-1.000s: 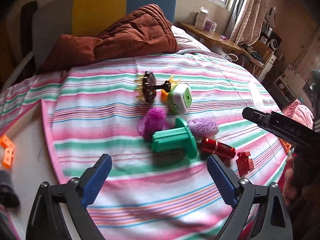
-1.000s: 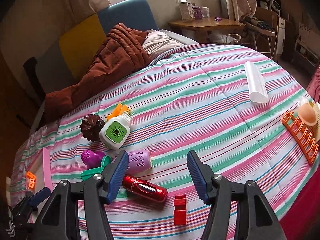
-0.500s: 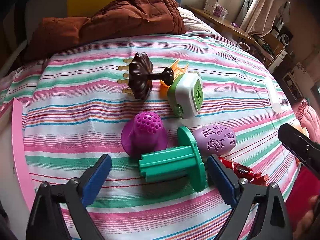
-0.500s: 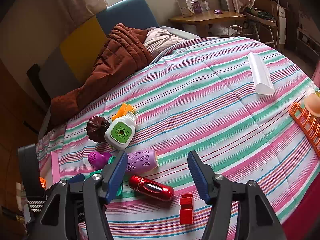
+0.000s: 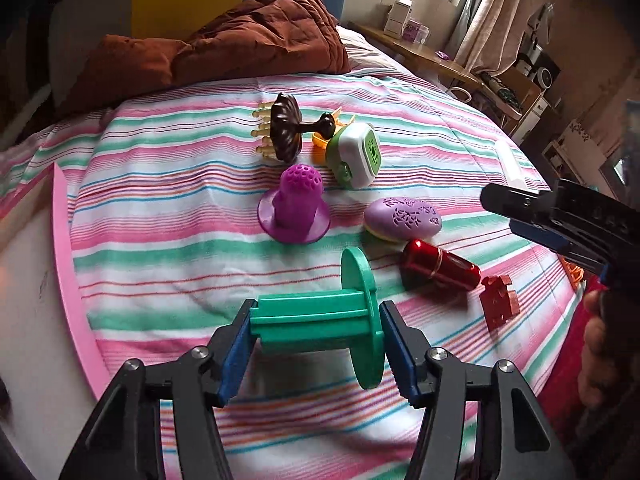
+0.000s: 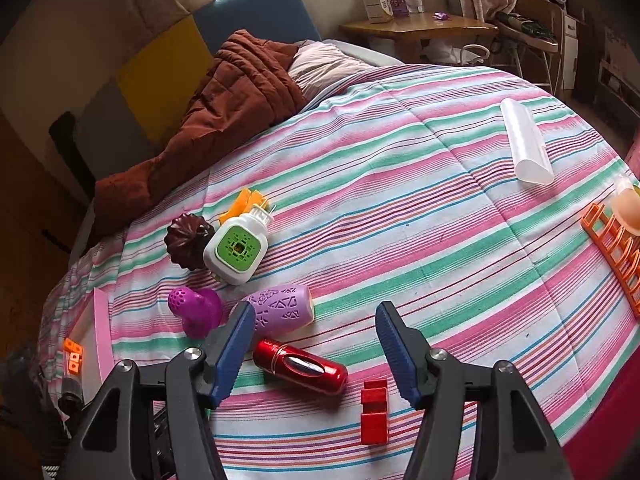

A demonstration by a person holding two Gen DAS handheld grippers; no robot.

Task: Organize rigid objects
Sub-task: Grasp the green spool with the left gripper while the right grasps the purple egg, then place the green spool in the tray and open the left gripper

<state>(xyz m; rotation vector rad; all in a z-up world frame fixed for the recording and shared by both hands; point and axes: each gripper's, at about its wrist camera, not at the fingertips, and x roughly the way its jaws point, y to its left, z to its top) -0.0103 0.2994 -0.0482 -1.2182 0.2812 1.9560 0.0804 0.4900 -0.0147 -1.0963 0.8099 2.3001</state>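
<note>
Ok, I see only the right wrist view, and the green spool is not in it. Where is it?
Observer: The left tongs are shut on the green spool, one pad on each end.
Operator: Is it lying sideways?
Observer: Yes, its shaft runs across between the pads, with the round flange at the right pad.
Operator: And the brown brush, has it a handle?
Observer: Yes, the brown brush has a short knob handle, and pale yellow teeth.

We find no legible text, label, brand or number on any object in either wrist view.
</note>
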